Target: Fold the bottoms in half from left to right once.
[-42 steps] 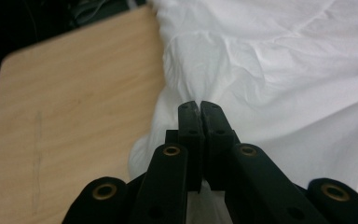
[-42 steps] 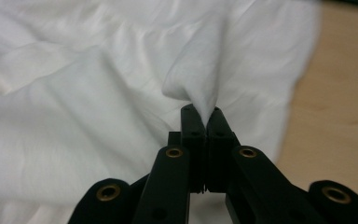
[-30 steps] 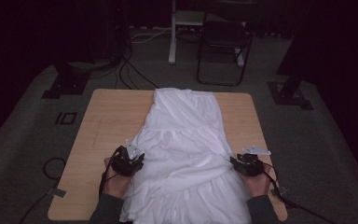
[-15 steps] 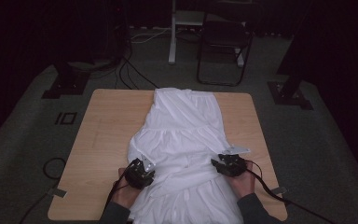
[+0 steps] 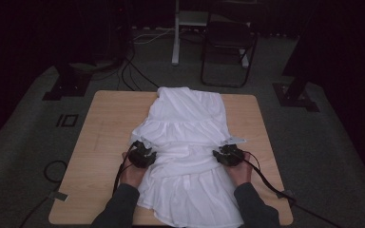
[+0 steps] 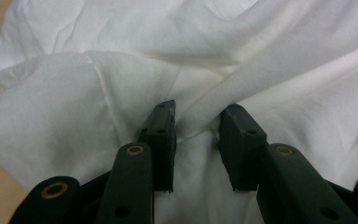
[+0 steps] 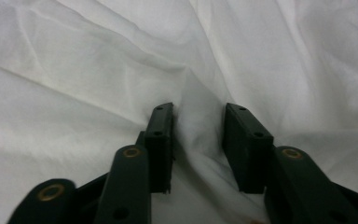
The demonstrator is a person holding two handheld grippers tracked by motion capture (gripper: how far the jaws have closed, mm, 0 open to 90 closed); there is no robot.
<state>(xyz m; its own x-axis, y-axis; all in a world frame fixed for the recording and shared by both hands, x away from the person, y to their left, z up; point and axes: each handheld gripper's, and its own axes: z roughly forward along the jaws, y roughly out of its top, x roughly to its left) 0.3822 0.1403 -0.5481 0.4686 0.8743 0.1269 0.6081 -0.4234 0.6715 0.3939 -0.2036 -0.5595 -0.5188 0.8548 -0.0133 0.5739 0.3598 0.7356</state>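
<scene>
Wooden table (image 5: 109, 137) bears white dress (image 5: 185, 142); both claws (image 6: 196, 122) (image 7: 198, 122) gape, cloth bunched between.

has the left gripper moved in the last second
Yes. The left gripper has slid inward from the white garment's left edge, away from the table's left side.

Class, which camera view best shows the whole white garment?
The high view: the white garment lies full length along the table. The left gripper view and right gripper view show close-up folds of cloth bunched between open jaws.
</scene>
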